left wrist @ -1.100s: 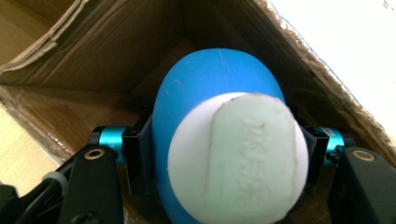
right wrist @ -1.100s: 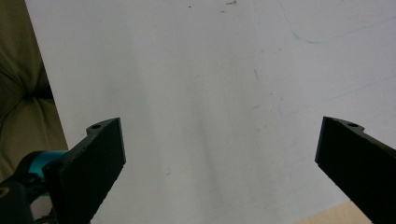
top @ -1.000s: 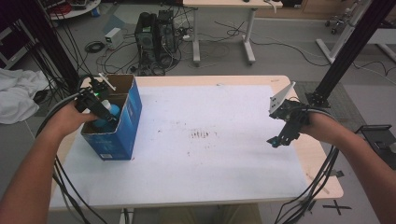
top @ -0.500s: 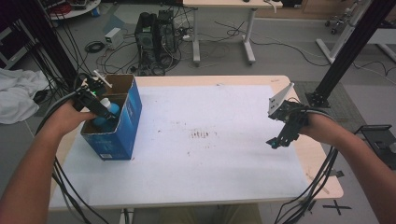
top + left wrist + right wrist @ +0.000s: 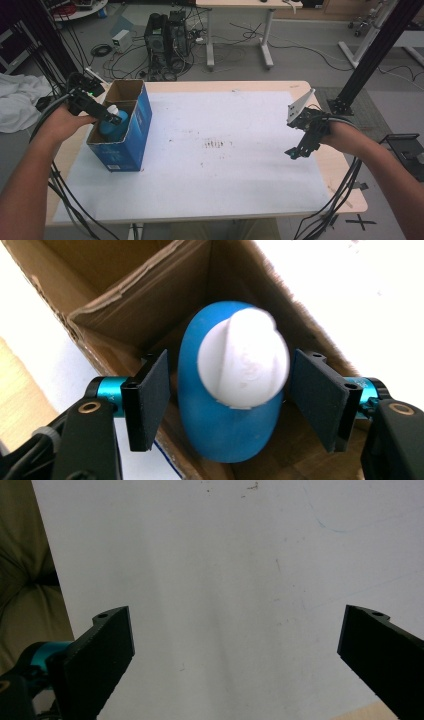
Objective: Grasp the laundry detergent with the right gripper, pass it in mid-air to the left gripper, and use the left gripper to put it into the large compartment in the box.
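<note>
A blue bottle with a white cap (image 5: 225, 440) stands upright in the near compartment of a blue cardboard box (image 5: 136, 137) at the table's left. My left gripper (image 5: 113, 119) hovers over the box opening, its black pads (image 5: 150, 397) on either side of the bottle with narrow gaps showing. Its jaws have just been opening, and the bottle stands free between them. In the left gripper view the gripper (image 5: 230, 400) looks straight down on the cap. My right gripper (image 5: 296, 152) hangs open over the white sheet at the right, with nothing between its fingers (image 5: 107, 650).
A white sheet (image 5: 225, 165) covers most of the wooden table (image 5: 345, 200). The box's far compartment (image 5: 122, 91) looks empty. Cables trail off both front corners. A black post (image 5: 370, 55) rises at the back right, and computer cases stand on the floor beyond.
The left gripper's jaws have parted from the bottle and the hand has lifted a little out of the box. The right hand has stayed in place.
</note>
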Motion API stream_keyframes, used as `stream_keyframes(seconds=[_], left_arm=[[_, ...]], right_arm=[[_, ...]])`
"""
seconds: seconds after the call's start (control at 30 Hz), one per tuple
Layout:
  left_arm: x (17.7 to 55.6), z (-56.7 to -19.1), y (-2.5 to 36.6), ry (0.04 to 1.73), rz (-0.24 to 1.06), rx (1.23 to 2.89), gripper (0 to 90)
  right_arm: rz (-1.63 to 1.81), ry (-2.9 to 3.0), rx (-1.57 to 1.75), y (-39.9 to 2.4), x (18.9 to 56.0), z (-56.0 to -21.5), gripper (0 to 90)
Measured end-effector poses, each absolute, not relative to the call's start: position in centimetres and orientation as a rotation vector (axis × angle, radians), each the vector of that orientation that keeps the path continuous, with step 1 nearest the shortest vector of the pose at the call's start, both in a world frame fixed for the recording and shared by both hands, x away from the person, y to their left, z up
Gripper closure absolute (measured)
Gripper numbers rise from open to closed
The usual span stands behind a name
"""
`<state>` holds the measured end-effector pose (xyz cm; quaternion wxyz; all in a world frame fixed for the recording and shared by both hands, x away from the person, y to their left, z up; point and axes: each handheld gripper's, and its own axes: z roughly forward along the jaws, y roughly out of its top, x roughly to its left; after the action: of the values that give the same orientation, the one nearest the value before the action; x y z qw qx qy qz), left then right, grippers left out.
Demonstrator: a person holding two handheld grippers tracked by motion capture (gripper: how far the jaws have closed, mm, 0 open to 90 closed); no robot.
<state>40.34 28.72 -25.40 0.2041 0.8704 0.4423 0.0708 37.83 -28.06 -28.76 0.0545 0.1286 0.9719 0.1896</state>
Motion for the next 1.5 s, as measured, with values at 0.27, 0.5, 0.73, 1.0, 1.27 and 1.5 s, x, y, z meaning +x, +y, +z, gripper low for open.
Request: stream_keyframes(seconds=[0.27, 0.5, 0.73, 1.0, 1.27, 1.5], left_arm=[[39.9, -23.7, 28.5, 1.223, 0.238, 2.42, 24.4], [39.5, -22.1, 27.6, 1.187, 0.257, 2.442, 24.4], [39.1, -20.8, 26.6, 1.162, 0.269, 2.458, 24.4], [38.4, -19.3, 24.4, 1.091, 0.227, 2.449, 24.4], [37.8, -18.3, 21.2, 0.946, 0.232, 2.49, 24.3], [37.8, -18.0, 18.4, 0.865, 0.229, 2.506, 24.4]], right_arm=[[0.582, 2.945, 0.378, -28.1, 37.7, -28.7, 0.7], [0.584, 2.944, 0.374, -28.1, 37.6, -28.6, 0.7], [0.593, 2.938, 0.375, -28.2, 37.5, -28.5, 0.7], [0.594, 2.936, 0.379, -28.3, 37.4, -28.5, 0.6], [0.595, 2.949, 0.399, -28.4, 37.2, -28.6, 0.7], [0.604, 2.942, 0.39, -28.5, 37.1, -28.5, 0.7]])
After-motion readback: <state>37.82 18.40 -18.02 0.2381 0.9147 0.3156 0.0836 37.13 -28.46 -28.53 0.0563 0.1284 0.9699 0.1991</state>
